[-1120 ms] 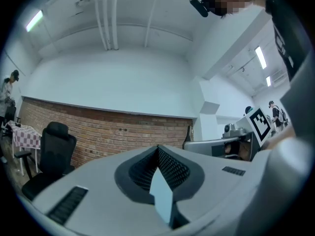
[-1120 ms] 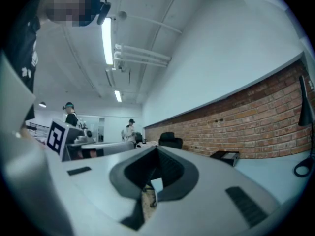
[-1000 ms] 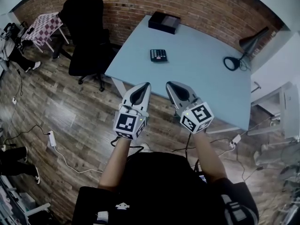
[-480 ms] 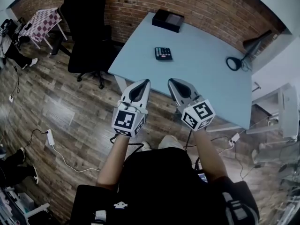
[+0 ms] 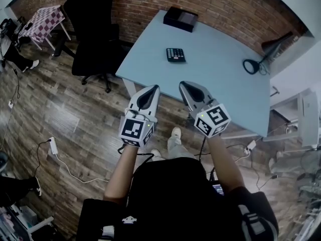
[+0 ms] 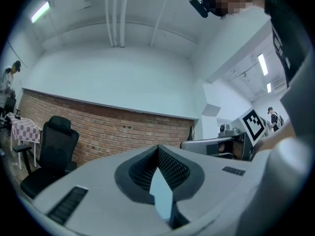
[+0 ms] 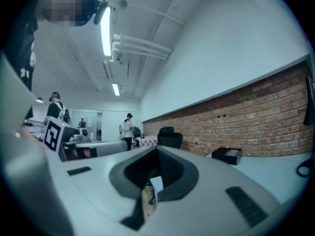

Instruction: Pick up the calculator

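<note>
I'm at the approach step, and nothing is gripped yet. The calculator (image 5: 175, 54) lies flat on the pale blue table (image 5: 220, 79), well ahead of both sets of fingertips and roughly on the line between them, a little closer to the right gripper's (image 5: 184, 86) path. That gripper has its jaws pressed together with nothing in them, and the left gripper (image 5: 152, 89) looks the same: tips meeting, empty.

To do this well, I'd pick the right one, open its jaws before reaching the calculator, and come in low so one jaw can slip along each long edge — it's a thin slab, so a steep pinch would probably skid off.

Both forearms reach forward side by side — grippers held about level, just short of the table's near edge and above the wooden floor (image 5: 75, 119), tips angled slightly toward each other.
</note>
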